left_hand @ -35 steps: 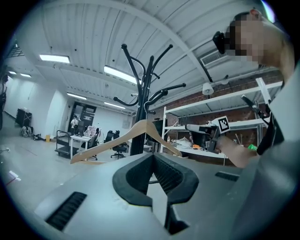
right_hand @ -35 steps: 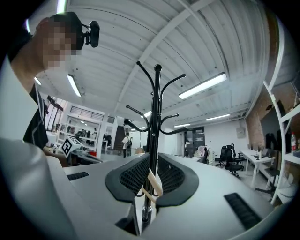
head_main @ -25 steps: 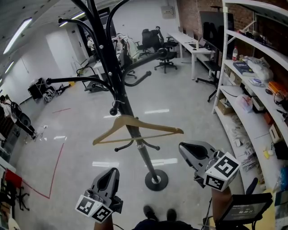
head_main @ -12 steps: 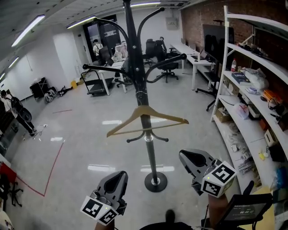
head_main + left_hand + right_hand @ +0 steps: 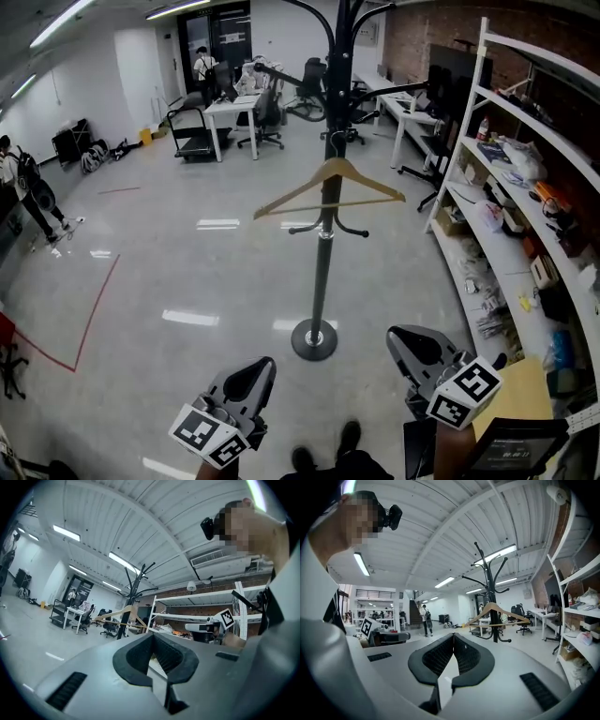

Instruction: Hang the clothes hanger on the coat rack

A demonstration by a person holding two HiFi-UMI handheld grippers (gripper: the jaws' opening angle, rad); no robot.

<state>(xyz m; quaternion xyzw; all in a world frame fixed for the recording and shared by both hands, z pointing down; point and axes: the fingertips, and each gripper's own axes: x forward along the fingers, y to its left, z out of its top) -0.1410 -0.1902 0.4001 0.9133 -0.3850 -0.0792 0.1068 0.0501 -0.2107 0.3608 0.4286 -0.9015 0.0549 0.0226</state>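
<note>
Bright overhead light, fisheye-warped edges.

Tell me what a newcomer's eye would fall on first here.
The black coat rack stands mid-floor, straight ahead, with a wooden hanger hung on it. In the foreground, the left gripper and right gripper are both shut and empty, well short of it.

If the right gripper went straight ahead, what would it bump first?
Probably nothing nearby: the right gripper aims at open room, just left of the coat rack and hanger.
</note>
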